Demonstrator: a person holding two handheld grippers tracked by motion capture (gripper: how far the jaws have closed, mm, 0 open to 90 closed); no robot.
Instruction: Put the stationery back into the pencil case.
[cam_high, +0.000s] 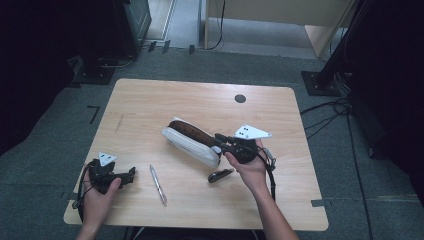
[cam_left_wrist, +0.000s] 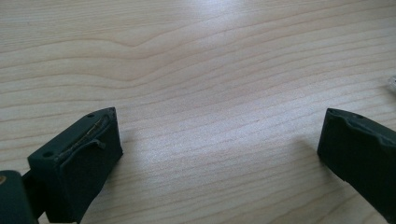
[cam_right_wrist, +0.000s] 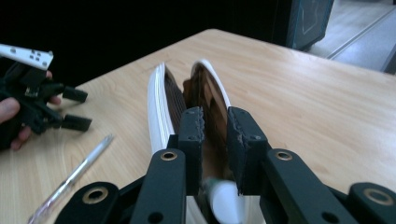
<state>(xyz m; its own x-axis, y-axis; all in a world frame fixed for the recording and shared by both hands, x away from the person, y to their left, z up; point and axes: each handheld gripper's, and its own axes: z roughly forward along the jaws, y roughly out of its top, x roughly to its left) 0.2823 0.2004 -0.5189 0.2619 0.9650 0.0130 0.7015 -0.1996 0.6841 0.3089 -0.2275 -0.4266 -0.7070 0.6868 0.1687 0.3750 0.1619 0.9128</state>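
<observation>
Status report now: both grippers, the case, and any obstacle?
Left gripper open, resting. Right gripper closing at open white case, grip unclear. Pen lies clear.

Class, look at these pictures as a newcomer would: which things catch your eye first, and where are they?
The white case, open at mid-table, shows its brown lining, with the right gripper nearly shut at its near end. A pen lies near the front edge, a small dark thing beside the right hand. The left gripper rests open at front left.

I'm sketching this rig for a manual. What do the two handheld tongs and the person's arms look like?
Both the left tongs and the right tongs are black, each topped by a grey three-cornered plate with small dark dots. Their fingers are blocky with flat textured pads, and brass-coloured rivets mark the linkages. A black cable trails from each. The forearms are bare, without sleeves.
</observation>
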